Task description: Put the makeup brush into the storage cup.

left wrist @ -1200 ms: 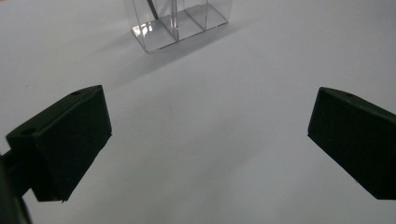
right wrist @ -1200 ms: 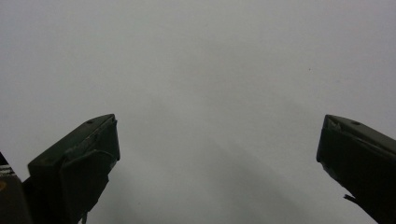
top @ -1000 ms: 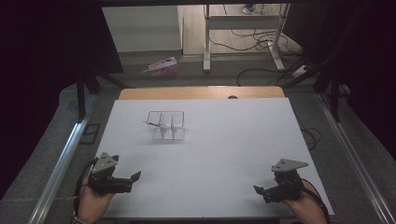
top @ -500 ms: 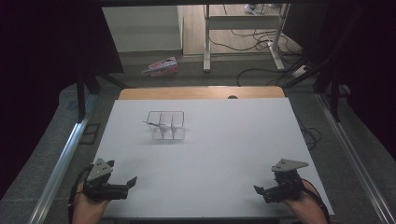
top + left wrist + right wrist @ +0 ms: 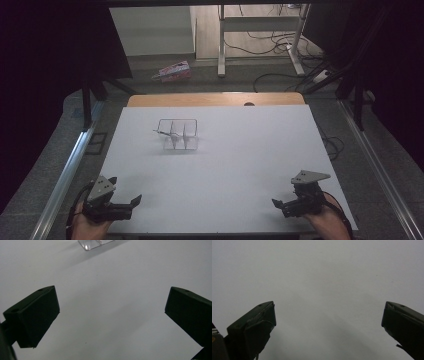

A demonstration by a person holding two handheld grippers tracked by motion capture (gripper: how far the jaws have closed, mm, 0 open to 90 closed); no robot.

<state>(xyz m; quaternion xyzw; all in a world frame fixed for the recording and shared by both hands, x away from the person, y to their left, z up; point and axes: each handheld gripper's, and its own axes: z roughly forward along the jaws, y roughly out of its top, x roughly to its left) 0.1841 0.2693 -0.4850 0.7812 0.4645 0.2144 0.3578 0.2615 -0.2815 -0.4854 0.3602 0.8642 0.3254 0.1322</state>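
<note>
Rack (image 5: 177, 134): clear, far left of table (image 5: 250, 150).
Left gripper (image 5: 134, 201): near left edge, jaws wide apart.
Right gripper (image 5: 276, 204): near right, jaws apart.

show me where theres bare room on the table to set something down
Bare: the whole white table right of the clear rack, and the wide strip between the rack and both open grippers, left and right. The only occupied spot is the rack, far left of centre.
</note>
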